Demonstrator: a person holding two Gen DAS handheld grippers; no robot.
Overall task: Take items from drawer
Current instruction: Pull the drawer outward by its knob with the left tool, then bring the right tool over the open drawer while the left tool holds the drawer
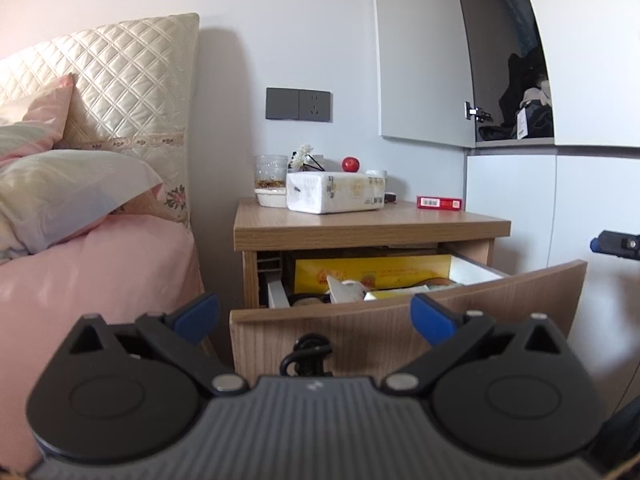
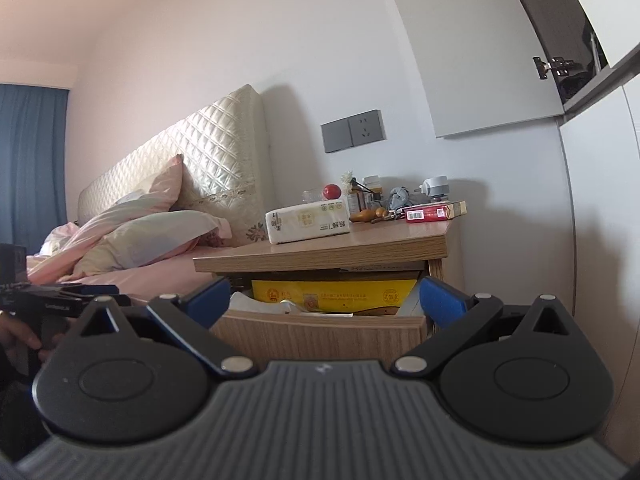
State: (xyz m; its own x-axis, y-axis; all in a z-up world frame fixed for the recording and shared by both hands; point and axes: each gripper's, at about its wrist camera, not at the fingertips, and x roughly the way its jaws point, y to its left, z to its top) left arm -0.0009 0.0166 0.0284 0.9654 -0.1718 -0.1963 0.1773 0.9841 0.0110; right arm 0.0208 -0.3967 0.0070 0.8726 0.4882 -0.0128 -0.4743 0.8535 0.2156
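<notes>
Both jaws gape wide, holding nothing, before the pulled-out drawer [image 1: 400, 320], with a yellow box [image 1: 372, 274] and other things inside.

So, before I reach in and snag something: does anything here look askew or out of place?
Yes. The drawer hangs open and its front sits skewed to the nightstand, right end higher. Above, a cabinet door stands ajar.
</notes>
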